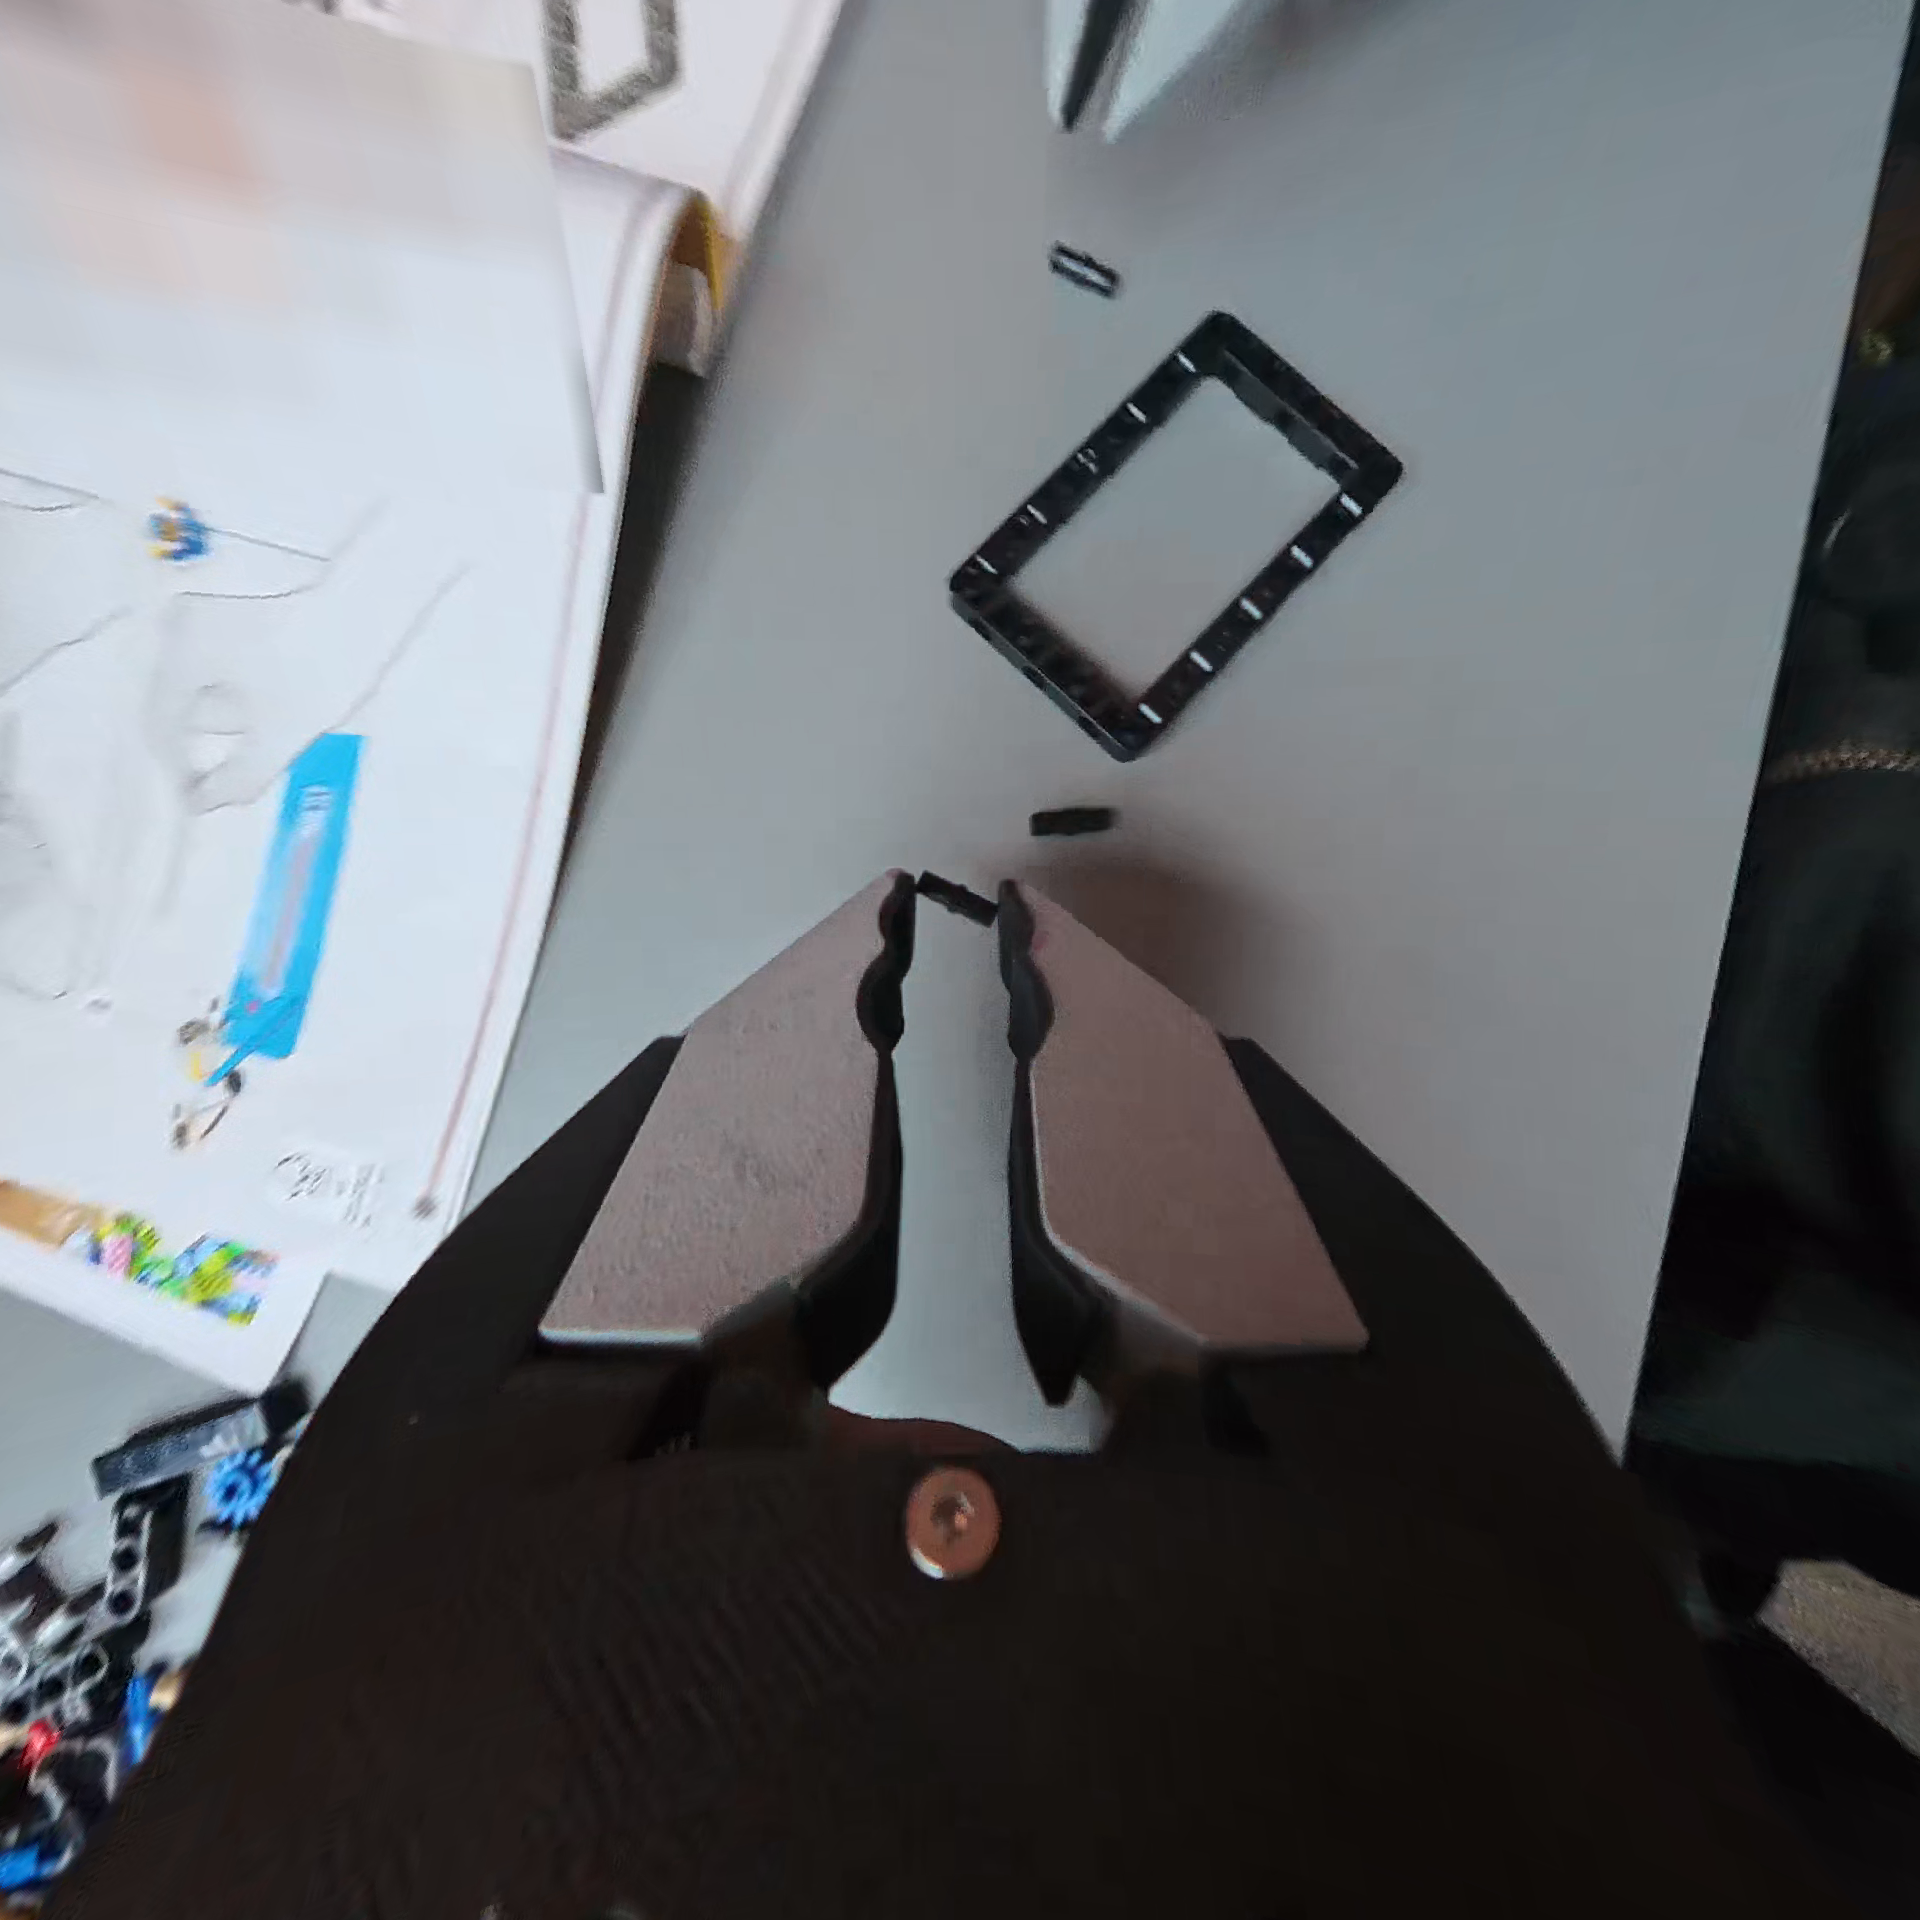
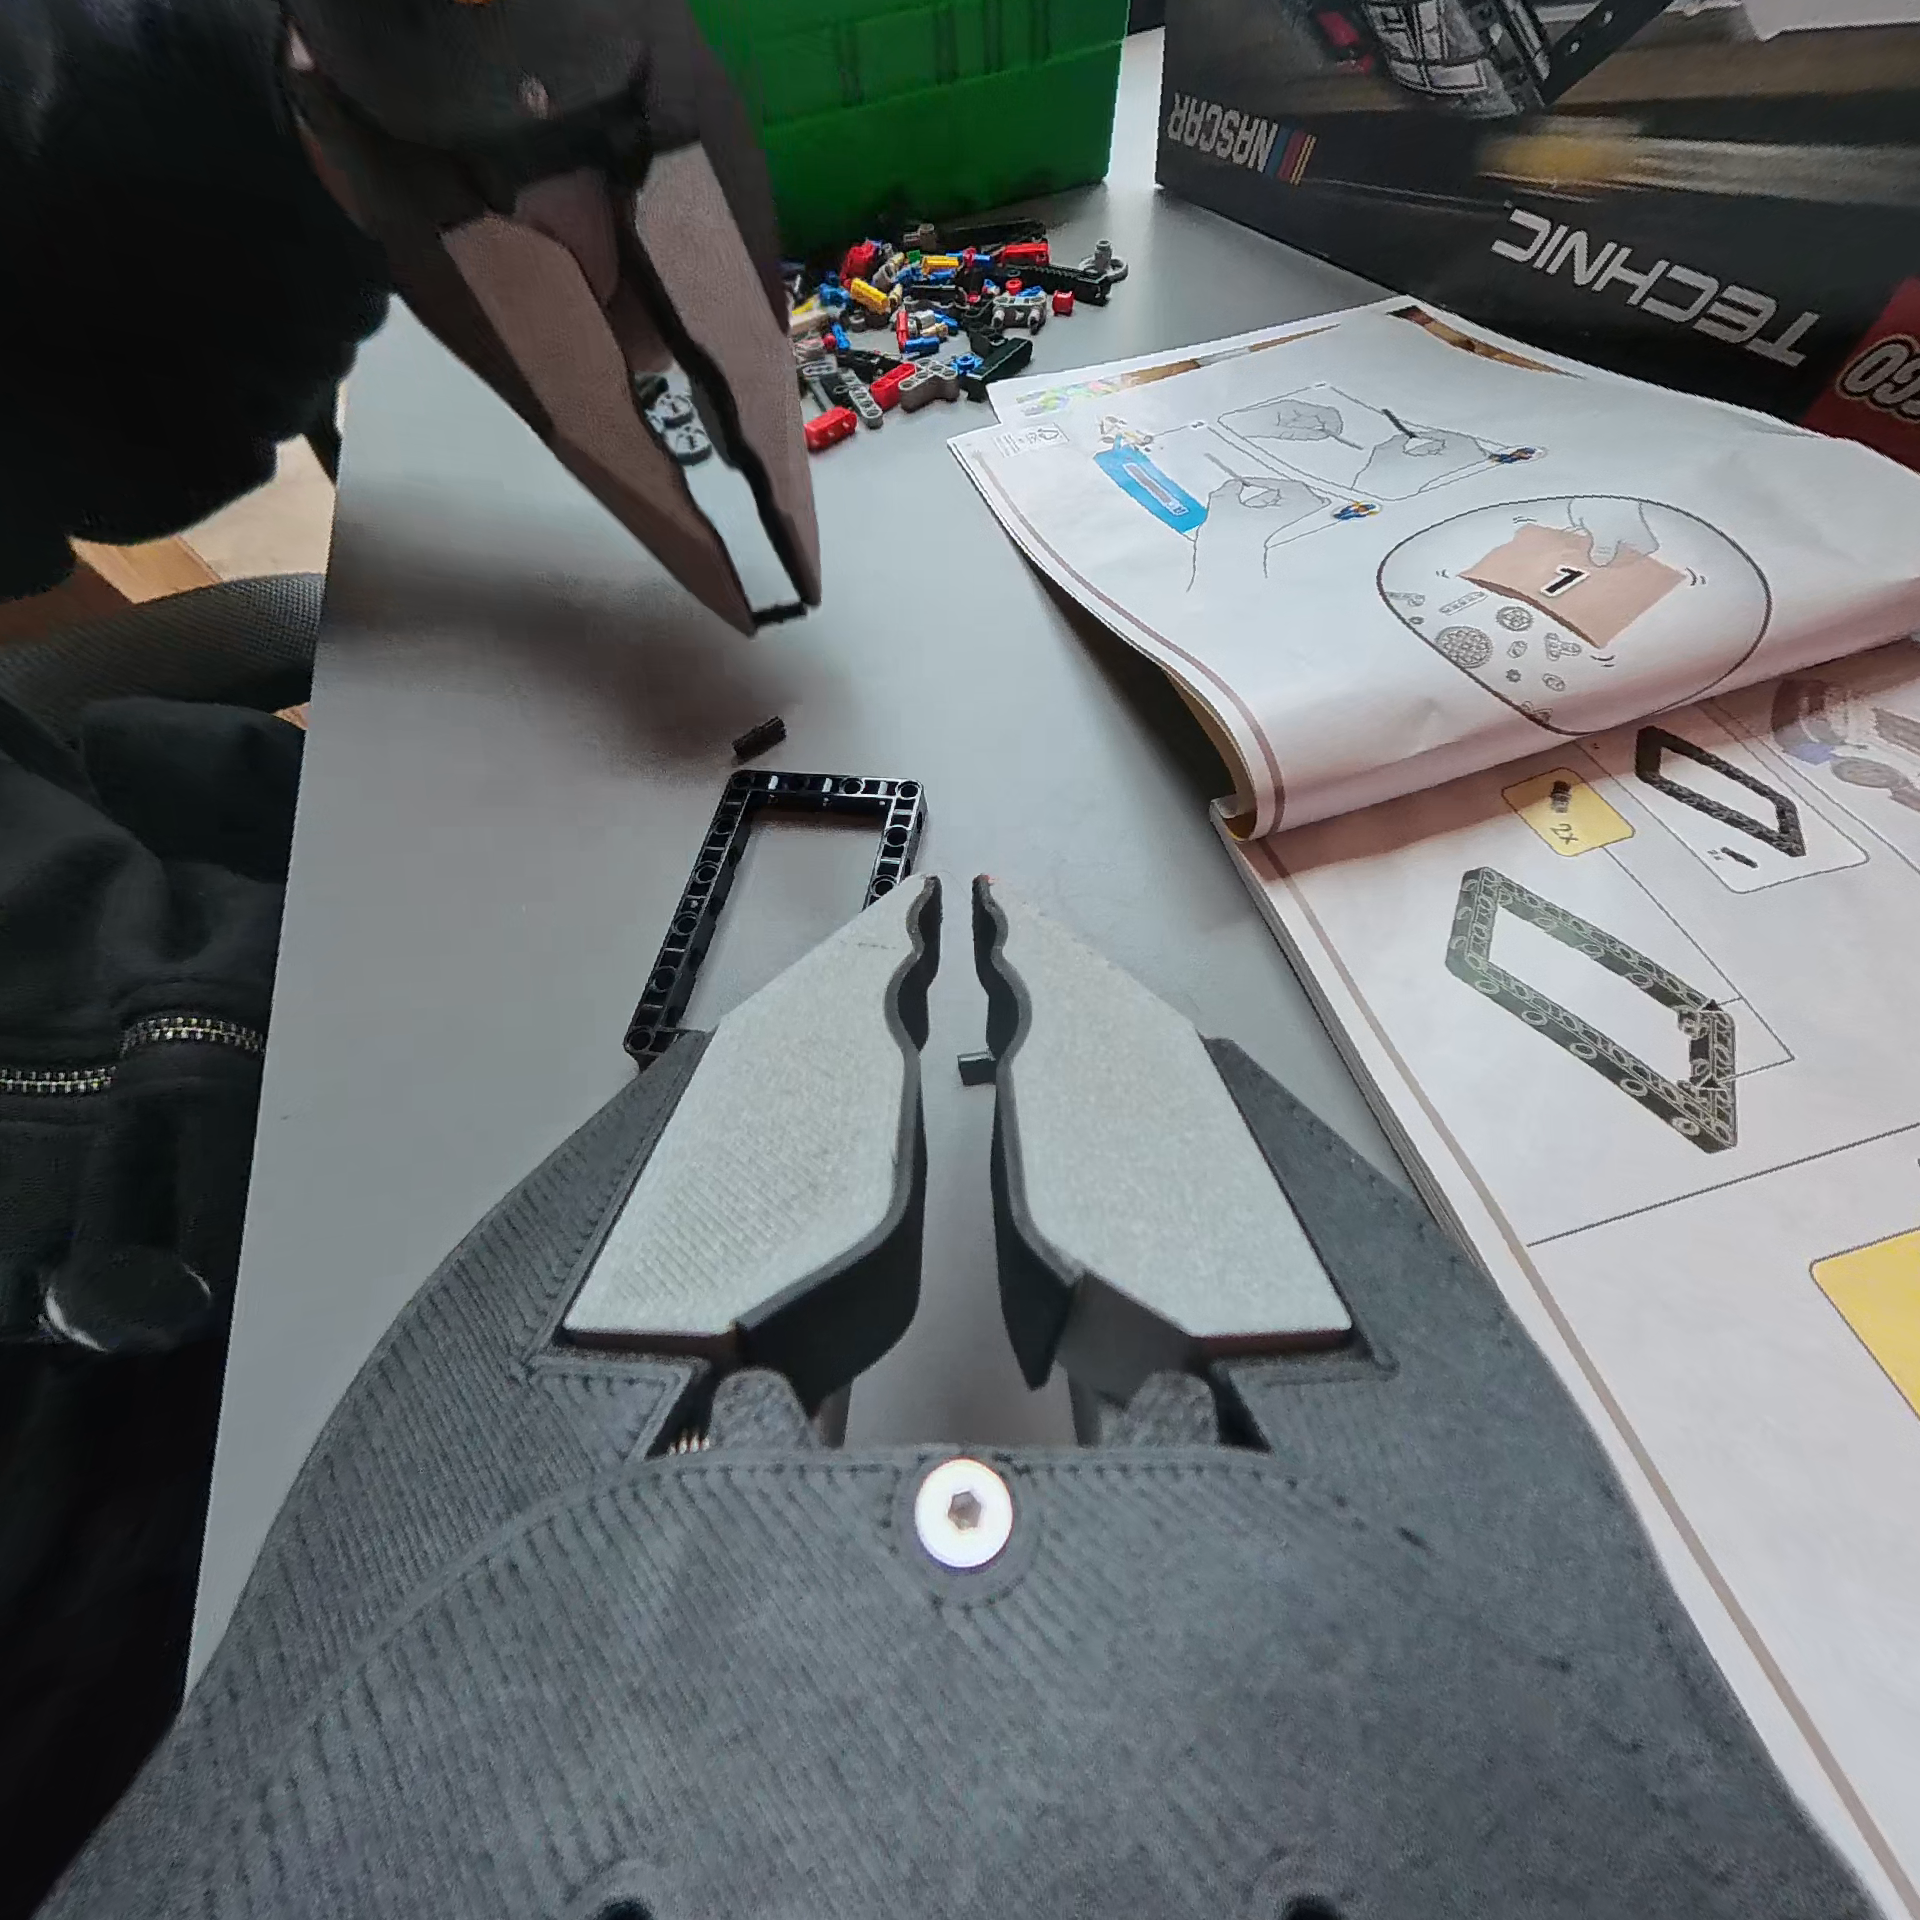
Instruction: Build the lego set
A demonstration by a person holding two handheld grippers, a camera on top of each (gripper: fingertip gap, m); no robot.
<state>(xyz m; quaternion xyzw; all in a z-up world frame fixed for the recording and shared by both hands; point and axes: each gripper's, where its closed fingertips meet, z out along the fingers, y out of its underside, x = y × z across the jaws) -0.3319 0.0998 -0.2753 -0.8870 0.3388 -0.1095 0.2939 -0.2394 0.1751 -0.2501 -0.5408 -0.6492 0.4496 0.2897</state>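
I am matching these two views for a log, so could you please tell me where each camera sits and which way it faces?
Left wrist view: on the left tongs, facing steeply down at the grey table; its fingers pinch a small black pin, with the black frame beyond.
Right wrist view: on the right tongs, held low, facing across the table toward the parts pile; empty, slightly parted.
Shared: frame, manual, left tongs.

Black frame: near corner hidden behind right gripper. Instruction booklet blurred, cut by left edge. Parts pile blurred, cropped at lower-left corner.
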